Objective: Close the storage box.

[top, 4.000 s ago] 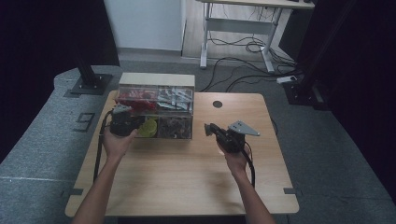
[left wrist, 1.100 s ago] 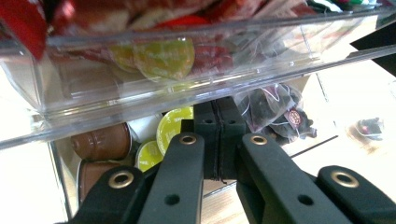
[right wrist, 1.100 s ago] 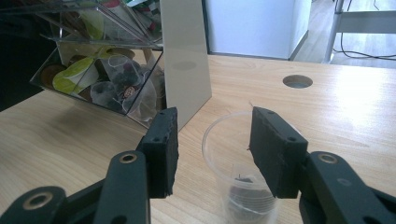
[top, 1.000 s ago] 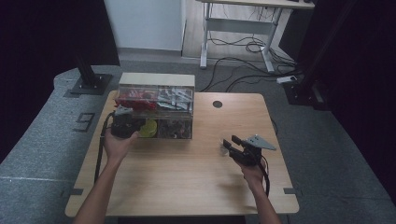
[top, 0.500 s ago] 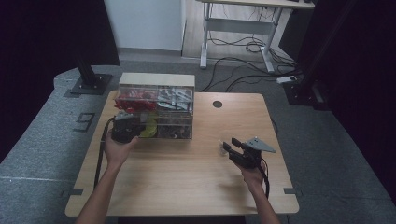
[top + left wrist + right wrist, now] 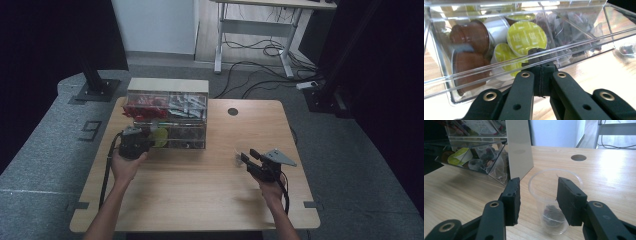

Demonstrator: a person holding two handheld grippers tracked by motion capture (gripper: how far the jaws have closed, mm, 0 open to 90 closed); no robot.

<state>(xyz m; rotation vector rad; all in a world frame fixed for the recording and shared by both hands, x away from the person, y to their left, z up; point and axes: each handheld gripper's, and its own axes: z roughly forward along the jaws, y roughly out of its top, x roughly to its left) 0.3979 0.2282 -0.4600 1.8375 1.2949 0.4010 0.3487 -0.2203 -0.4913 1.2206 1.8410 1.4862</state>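
Observation:
A clear drawer organizer [image 6: 167, 117] stands at the table's back left. Its lower left drawer [image 6: 586, 42] is out and holds brown capsules [image 6: 470, 35] and yellow-lidded capsules [image 6: 526, 37]. My left gripper [image 6: 134, 142] is shut, its tips [image 6: 537, 53] against the drawer's front rim; I cannot tell whether they pinch it. A clear plastic cup [image 6: 544, 202] with something dark in its bottom stands on the table at the front right. My right gripper [image 6: 539, 181] is open around the cup [image 6: 239, 159], with a gap between the left pad [image 6: 511, 200] and the cup's wall.
The organizer's [image 6: 474, 157] upper drawers hold red packets [image 6: 142, 107] and white sachets [image 6: 187, 105]; dark tea bags [image 6: 571, 27] fill the drawer compartment beside the capsules. A round cable hole [image 6: 233, 111] lies at the table's back. Desk legs and cables stand on the floor beyond.
My right hand carried the cup from beside the organizer to the front right of the table and has since kept still. My left gripper has sunk slightly at the drawer front.

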